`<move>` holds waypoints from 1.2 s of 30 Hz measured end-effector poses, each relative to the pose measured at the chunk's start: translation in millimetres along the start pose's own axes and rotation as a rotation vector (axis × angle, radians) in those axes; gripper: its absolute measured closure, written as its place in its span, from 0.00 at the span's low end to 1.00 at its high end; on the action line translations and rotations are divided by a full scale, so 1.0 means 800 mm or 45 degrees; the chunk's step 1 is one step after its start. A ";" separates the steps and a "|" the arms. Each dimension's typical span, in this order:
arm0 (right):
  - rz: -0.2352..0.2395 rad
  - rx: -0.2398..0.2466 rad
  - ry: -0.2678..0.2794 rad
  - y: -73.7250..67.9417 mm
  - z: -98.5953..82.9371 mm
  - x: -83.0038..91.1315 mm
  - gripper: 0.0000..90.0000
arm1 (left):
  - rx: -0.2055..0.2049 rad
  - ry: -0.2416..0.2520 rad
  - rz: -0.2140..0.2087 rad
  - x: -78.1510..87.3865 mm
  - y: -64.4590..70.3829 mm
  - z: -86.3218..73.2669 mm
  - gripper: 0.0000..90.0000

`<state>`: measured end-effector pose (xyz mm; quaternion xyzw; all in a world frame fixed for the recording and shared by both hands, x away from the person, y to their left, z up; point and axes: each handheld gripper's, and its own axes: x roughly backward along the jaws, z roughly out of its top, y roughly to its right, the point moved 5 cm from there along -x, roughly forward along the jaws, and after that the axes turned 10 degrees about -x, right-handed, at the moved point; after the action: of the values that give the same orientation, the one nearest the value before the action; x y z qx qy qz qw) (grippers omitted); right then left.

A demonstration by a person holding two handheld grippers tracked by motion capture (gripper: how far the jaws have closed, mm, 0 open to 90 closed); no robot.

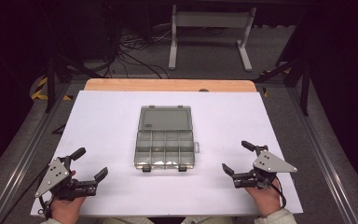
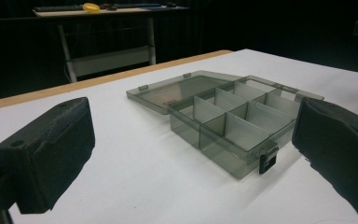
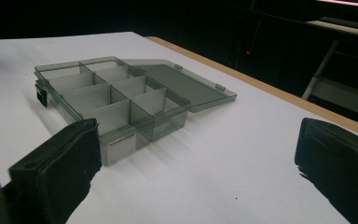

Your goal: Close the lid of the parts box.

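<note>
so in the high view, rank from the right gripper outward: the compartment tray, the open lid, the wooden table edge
From the right gripper, nearest first:
1. Compartment tray, just to its left on the white sheet.
2. Open lid, lying flat beyond the tray, farther up the table.
3. Wooden table edge, at the far side past the white sheet.

A compartment box (image 1: 165, 149) lies on the middle of the table (image 1: 102, 121), its lid (image 1: 164, 118) folded flat toward the far edge. The left gripper (image 1: 92, 163) and right gripper (image 1: 236, 157) flank it near the near corners.
</note>
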<state>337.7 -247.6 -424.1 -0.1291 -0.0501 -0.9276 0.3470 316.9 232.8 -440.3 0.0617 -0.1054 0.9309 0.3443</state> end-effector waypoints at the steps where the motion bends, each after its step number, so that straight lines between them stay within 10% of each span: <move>1: 0.001 -0.002 -0.003 0.000 0.000 0.000 0.01 | 0.006 -0.005 0.000 0.000 -0.001 -0.001 0.00; 36: 0.053 -0.032 -0.092 -0.004 0.006 -0.022 0.03 | 0.016 -0.086 -0.062 -0.020 -0.018 0.014 0.01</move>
<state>349.7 -233.3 -424.6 -0.1677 -0.0483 -0.9155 0.3625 338.7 230.7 -429.8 0.0979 -0.1095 0.9202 0.3628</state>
